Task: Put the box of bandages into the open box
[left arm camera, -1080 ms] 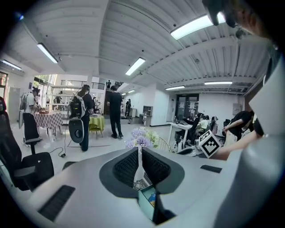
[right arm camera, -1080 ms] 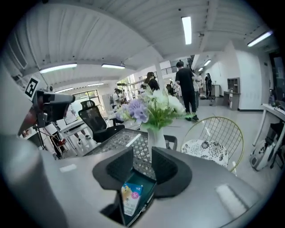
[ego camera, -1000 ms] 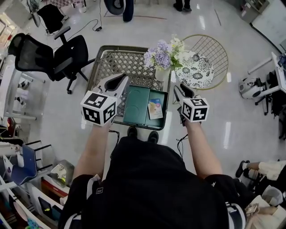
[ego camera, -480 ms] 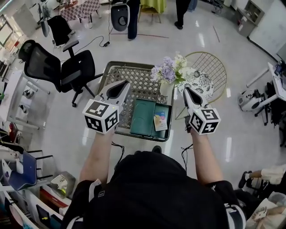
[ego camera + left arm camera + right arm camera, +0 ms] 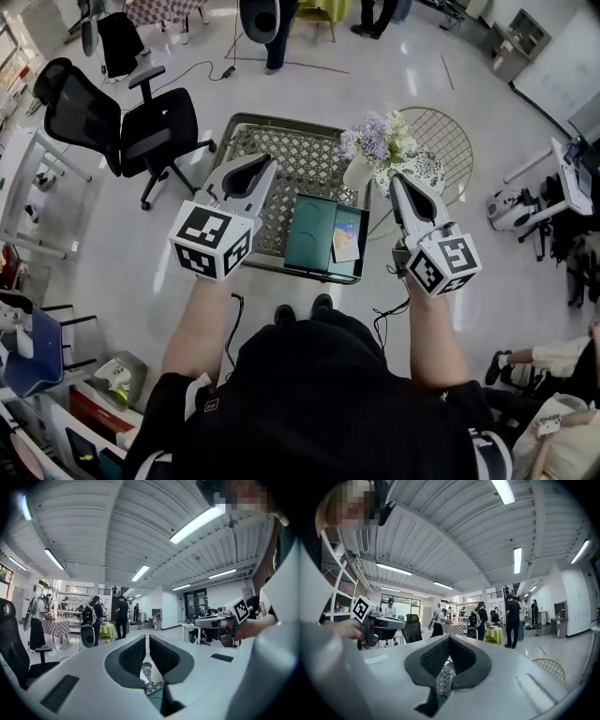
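A green open box (image 5: 312,232) lies on the near edge of a metal mesh table (image 5: 281,155). The small printed box of bandages (image 5: 345,241) rests inside its right half. My left gripper (image 5: 258,169) hovers over the table just left of the green box, its jaws together with nothing between them (image 5: 147,637). My right gripper (image 5: 403,183) hangs off the table's right edge, apart from the box, shut and empty (image 5: 449,637). Both gripper views point up at the room and ceiling, with only a sliver of table seen below the jaws.
A vase of purple and white flowers (image 5: 373,145) stands at the table's far right corner. A yellow wire chair (image 5: 441,141) with a patterned cushion sits right of it, close to my right gripper. A black office chair (image 5: 141,117) is to the left. People stand far back.
Both grippers have risen and drawn away from the green box, the right one out past the table's right edge. The bandage box lies still inside the green box.
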The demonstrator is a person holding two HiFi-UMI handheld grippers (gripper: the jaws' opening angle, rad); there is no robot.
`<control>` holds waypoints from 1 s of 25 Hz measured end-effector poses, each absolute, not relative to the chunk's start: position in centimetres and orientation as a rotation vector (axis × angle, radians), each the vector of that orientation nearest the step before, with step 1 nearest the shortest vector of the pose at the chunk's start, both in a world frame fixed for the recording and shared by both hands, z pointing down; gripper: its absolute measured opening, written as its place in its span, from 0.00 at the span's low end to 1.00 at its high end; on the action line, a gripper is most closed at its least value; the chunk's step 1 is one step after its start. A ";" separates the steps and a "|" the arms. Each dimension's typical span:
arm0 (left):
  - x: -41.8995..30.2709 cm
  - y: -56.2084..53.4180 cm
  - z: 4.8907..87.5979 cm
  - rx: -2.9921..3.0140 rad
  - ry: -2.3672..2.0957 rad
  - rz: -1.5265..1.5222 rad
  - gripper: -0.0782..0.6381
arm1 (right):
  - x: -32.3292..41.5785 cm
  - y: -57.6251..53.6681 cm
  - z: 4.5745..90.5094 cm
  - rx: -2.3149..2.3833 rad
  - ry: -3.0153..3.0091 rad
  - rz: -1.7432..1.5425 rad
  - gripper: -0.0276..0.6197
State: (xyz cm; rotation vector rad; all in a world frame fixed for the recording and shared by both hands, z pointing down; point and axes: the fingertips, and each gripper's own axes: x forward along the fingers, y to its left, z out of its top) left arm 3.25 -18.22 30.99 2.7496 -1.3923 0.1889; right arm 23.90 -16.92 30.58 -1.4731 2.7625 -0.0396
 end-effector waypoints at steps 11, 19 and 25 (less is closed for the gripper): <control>0.4 -17.5 32.2 2.690 -1.387 0.154 0.15 | 25.9 -15.9 25.9 -1.491 2.615 0.010 0.05; 1.6 -17.8 32.1 2.691 -1.427 0.184 0.15 | 28.3 -15.4 24.9 -1.508 2.543 0.007 0.05; 3.1 -17.4 33.1 2.652 -1.447 0.166 0.15 | 30.3 -14.8 26.1 -1.561 2.553 0.030 0.05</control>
